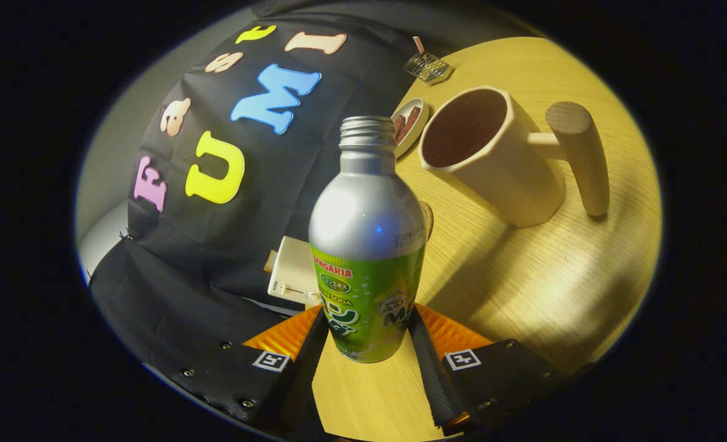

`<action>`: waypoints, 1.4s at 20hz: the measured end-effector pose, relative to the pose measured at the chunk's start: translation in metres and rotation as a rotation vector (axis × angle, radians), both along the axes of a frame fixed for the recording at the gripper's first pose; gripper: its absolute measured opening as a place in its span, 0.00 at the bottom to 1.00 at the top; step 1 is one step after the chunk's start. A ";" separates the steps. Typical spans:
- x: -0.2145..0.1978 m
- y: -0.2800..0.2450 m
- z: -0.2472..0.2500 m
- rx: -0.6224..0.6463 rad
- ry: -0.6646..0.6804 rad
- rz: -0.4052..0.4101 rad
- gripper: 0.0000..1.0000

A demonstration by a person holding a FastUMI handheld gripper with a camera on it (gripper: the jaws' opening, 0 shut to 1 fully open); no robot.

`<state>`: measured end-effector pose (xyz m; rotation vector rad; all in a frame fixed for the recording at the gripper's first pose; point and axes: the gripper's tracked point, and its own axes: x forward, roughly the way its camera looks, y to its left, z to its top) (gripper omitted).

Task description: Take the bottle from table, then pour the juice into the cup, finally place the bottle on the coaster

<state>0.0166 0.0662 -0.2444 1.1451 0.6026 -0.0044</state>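
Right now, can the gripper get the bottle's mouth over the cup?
Probably yes: the gripper has its jaws shut on the bottle, uncapped, and the cup lies just beyond with nothing between them.

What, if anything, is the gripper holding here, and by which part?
The gripper holds the bottle, its two fingers pressing on opposite sides of the lower, labelled body. The open neck is free.

The scene is viewed from a fisheye camera carried on the gripper (pixel 363 344), directed forward along its two fingers. The view is tilted, and the wooden table (pixel 523 288) is seen from close above, with the booth's cloth wall beyond.
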 end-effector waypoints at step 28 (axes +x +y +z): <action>0.031 0.010 0.051 0.474 0.043 -0.152 0.76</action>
